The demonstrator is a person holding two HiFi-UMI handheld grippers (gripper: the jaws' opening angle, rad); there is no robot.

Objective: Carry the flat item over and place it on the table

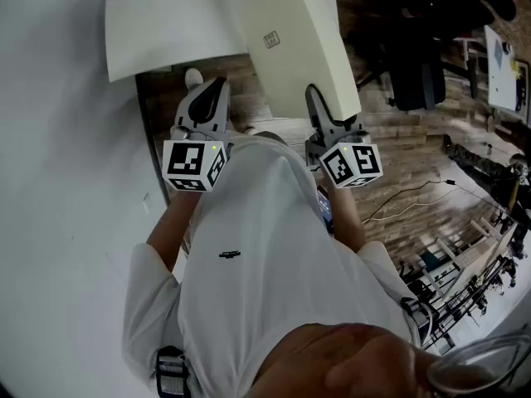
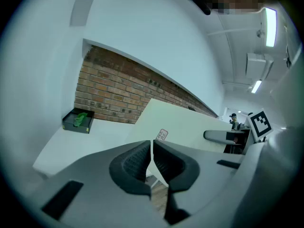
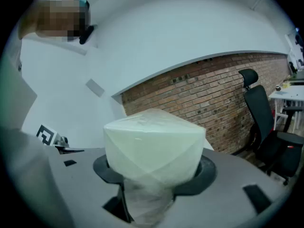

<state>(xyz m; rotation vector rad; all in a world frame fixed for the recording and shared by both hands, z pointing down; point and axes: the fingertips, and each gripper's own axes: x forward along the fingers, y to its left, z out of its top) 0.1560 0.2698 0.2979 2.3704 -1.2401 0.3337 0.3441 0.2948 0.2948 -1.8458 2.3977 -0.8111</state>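
Desk (image 1: 166,31): smooth white slab top, rectangular. A shallow black tray (image 2: 78,120) with something green in it sits at its back edge against the red brick wall (image 2: 114,91).

Left tool (image 2: 152,150): grey moulded body, black ribbed rubber pads. The pads are pressed together bar a hairline pale slit, with nothing thick between them. In the head view it hangs just left of the slab's near end, over the wood-plank floor (image 1: 415,172). Can't tell whether it touches the slab.

Flat item (image 1: 303,36): thick matte cream slab that looks like foam, with rounded edges and a small white label (image 1: 271,40) on its face. The right gripper view shows clear film wrapped over it, creased and bunched below the pads. It is off the desk, held aloft and tilted. In the head view its far end overlaps the desk's right near corner and the rest hangs over the floor.

Right tool (image 3: 154,172): jaws spread wide and pinching the slab's near edge across its thickness, one dark pad on each face. The slab runs straight out ahead of the jaws.

Far right: black mesh-back office chair (image 3: 266,122), well apart from the slab.
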